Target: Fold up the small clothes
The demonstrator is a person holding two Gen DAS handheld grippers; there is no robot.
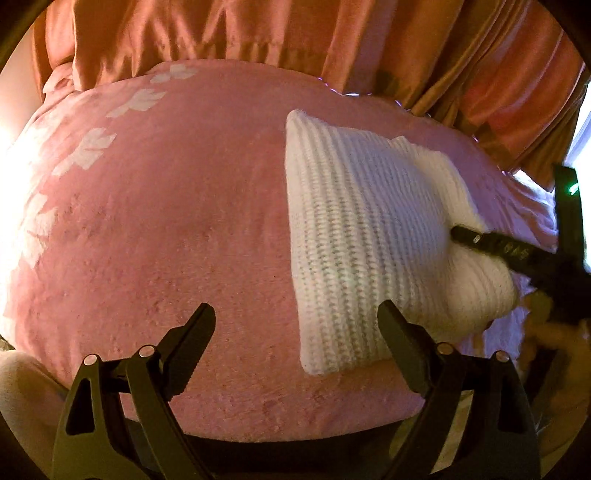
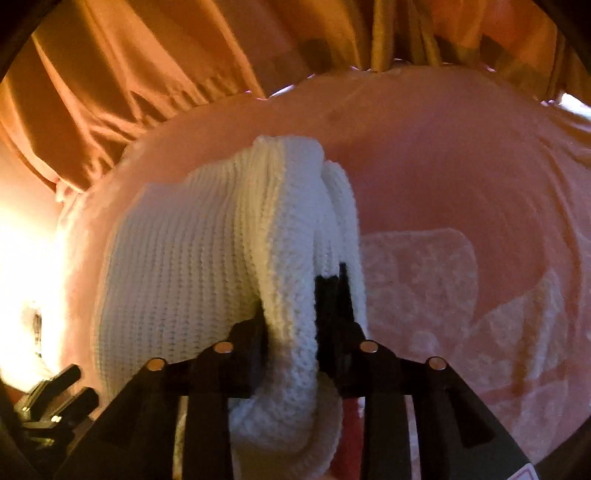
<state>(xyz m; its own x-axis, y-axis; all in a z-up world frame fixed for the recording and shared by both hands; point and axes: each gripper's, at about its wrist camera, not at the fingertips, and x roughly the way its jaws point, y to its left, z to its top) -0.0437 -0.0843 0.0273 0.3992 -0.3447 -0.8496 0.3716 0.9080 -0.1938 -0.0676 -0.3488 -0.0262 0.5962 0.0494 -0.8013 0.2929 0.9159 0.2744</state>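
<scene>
A white ribbed knit garment lies partly folded on the right half of a pink fleece blanket. My left gripper hovers open over the garment's near left corner, its right finger above the knit and its left finger above bare blanket, gripping nothing. In the right wrist view my right gripper is shut on a thick bunched fold of the white knit garment, which drapes away to the left. The right gripper's finger also shows pressing into the garment's right side.
Orange satin curtains hang close behind the blanket's far edge. White leaf prints run along the blanket's left side. A folded-over flap of the blanket lies right of the garment. The left gripper shows at the lower left.
</scene>
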